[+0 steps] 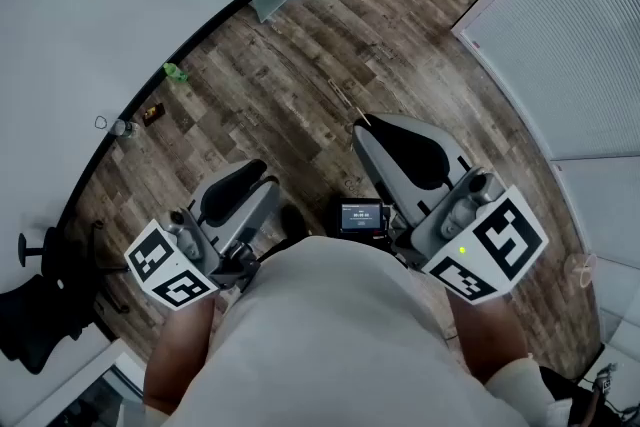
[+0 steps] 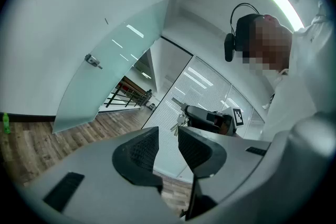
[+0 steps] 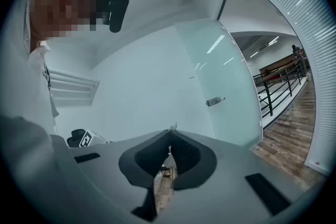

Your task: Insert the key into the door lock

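The left gripper view shows its own jaws standing wide apart with nothing between them. Beyond them it shows the right gripper with a key bunch dangling under its tip (the head view shows only a thin sliver there). The right gripper view shows those jaws closed on the key, whose tip pokes out above them. The lock on the glass door is well apart. Only the head view shows the wooden floor beneath both grippers.

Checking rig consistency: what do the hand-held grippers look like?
The left hand-held gripper and right hand-held gripper have grey shells, black textured pads and white cubes with black square markers. The right shows a green light. The shirt is pale.
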`<state>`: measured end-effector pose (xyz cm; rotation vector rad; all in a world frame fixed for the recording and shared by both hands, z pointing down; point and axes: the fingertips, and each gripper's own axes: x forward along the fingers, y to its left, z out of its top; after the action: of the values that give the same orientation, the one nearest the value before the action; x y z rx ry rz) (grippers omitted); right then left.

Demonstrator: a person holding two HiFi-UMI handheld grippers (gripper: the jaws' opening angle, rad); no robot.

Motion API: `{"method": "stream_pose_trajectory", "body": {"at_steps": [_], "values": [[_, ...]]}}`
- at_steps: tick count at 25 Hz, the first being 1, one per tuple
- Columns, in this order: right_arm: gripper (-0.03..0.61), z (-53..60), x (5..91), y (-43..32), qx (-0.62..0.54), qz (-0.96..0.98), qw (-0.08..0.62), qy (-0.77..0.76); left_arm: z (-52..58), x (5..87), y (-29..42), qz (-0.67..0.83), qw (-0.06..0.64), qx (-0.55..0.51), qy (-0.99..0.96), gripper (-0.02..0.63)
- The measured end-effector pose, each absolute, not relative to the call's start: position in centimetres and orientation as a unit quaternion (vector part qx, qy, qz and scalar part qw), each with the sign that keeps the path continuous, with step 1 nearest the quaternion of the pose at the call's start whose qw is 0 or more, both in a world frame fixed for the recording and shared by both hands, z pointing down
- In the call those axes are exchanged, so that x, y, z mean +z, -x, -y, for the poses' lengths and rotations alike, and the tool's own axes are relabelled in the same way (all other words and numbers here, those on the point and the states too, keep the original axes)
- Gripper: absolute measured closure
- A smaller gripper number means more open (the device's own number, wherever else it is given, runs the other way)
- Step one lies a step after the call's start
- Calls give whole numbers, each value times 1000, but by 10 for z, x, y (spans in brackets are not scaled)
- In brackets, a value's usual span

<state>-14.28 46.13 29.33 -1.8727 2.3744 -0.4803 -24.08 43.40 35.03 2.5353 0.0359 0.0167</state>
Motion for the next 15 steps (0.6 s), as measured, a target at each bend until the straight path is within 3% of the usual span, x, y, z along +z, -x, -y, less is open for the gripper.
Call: {"method": "stream_pose_trajectory", "body": {"at_steps": [15], "values": [[561,-460,310,132,-172,-759,39,627,-434,354,236,-15,297,5,-955,488]]}}
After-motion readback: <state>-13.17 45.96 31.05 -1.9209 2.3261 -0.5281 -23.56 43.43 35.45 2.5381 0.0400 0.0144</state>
